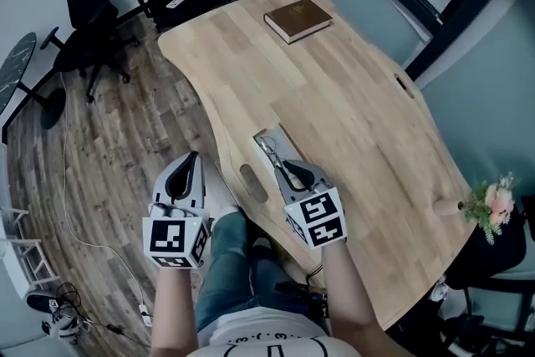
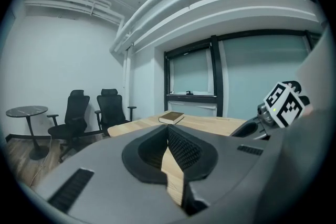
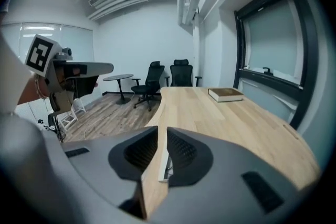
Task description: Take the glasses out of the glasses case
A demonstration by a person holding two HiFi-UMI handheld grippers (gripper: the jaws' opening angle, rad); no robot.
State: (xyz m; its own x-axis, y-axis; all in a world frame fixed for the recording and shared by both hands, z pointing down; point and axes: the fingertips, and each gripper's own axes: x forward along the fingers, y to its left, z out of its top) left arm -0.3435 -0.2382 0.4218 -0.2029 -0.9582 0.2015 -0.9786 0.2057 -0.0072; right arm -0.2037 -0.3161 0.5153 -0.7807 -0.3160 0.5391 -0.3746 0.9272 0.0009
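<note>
- The left tool [image 2: 168, 127] is hovering off the tabletop [image 1: 359, 104] edge, above the floor, its jaws meeting at the tips on nothing.
- The right tool [image 3: 162, 132] is hanging over the tabletop, its jaws a narrow slit apart, gripping nothing.
- The glasses case [image 1: 276, 135] is lying open just ahead of the right tool, with the glasses [image 1: 267, 151] sitting inside.

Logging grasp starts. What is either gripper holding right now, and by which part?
Nothing, it seems. The left gripper is shut and empty; the right gripper hangs over the glasses case, jaws slightly apart.
</note>
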